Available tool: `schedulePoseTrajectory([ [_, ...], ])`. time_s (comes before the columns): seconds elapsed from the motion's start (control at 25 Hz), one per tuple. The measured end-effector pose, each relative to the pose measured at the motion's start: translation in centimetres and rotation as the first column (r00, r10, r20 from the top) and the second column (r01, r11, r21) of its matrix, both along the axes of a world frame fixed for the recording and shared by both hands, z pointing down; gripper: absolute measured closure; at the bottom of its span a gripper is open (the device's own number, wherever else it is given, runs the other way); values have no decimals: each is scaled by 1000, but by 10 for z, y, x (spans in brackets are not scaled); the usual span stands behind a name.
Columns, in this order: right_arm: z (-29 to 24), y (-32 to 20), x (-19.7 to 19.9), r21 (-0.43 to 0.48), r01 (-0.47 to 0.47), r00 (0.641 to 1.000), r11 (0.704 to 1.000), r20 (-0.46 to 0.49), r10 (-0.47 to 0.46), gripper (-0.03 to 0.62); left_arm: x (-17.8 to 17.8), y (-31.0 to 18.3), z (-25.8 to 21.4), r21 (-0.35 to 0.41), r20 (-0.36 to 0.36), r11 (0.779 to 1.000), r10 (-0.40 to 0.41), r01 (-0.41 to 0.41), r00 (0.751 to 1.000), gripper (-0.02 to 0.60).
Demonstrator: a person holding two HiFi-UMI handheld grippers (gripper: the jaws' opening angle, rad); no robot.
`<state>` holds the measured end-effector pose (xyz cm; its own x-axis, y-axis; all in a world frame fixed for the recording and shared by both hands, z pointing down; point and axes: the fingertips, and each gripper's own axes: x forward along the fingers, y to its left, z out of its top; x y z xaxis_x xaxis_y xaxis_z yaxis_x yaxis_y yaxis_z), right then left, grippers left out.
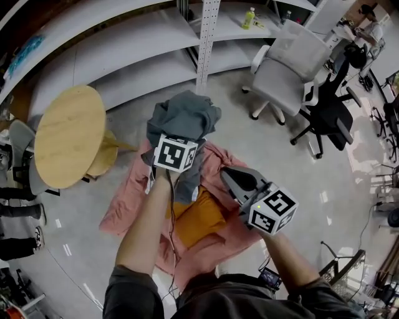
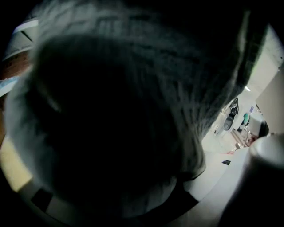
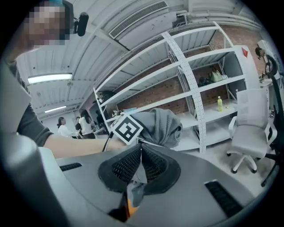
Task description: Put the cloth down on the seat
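Cloth point(image 1: 186, 114) not on the seat point(image 1: 134, 205). It's grey and bunched in a mound over the front of the left gripper point(image 1: 177, 143), which sits above the far end of the seat. One tail hangs down past the marker cube toward the orange cushion point(image 1: 201, 219). Can't tell if that tail touches anything.

Left fingers: can't tell. The left gripper view is blocked by dark grey fabric point(image 2: 133, 66) right up against the lens, with only a sliver of floor at the right edge. The right gripper view shows the bundle point(image 3: 162, 126) sitting just ahead of the left cube, and the fingers are buried in it there too.

Right gripper point(image 1: 234, 179): fingers clenched together, nothing grasped. Only a thin slit shows between the black pads point(image 3: 155, 166), with grey and orange visible through it. It hovers over the near-right part of the seat, beside the cloth and apart from it.

What holds what:
- Seat: draped in a pink cover with the orange cushion lying in the middle of it. The cover spills onto the floor on the left.
- Shelving unit point(image 1: 206, 37) behind the seat: a green bottle point(image 1: 249, 17) stands on one shelf, right of the perforated upright. Other shelf contents are too small to read.

Also around: a round wooden table point(image 1: 67, 136) left of the seat, and a white office chair point(image 1: 283, 68) and a black office chair point(image 1: 327, 115) to the far right.
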<state>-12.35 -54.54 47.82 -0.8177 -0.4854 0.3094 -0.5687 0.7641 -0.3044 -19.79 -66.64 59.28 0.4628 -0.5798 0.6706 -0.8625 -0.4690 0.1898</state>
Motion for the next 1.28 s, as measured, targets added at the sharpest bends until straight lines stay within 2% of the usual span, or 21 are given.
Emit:
schedulePoseTrajectory([
  [0.08,5,-7,-4,4,-4,1000,1000,-12,4,577,3,-9,16,8,41,1000,17,-17,999,215],
  [0.2,11,-13,-10,0,-5,1000,1000,-17,5,577,7,-20,27,79,79,997,18,-24,997,172],
  [0.4,14,-14,-11,-15,-9,1000,1000,-8,9,577,4,-10,12,180,69,984,-7,-6,998,167],
  [0.64,14,-12,-8,-20,-18,1000,1000,10,18,577,-7,8,-26,312,61,949,-76,53,995,161],
  [0.72,10,-9,-9,-13,-9,1000,1000,15,9,577,-8,14,-34,318,64,947,-77,53,995,161],
  [1.04,-1,11,-4,-11,9,999,1000,35,-8,577,0,40,-33,269,74,962,-67,45,995,163],
  [1.28,-10,26,6,-7,4,999,1000,50,-4,577,4,63,-42,273,50,959,-92,75,994,163],
])
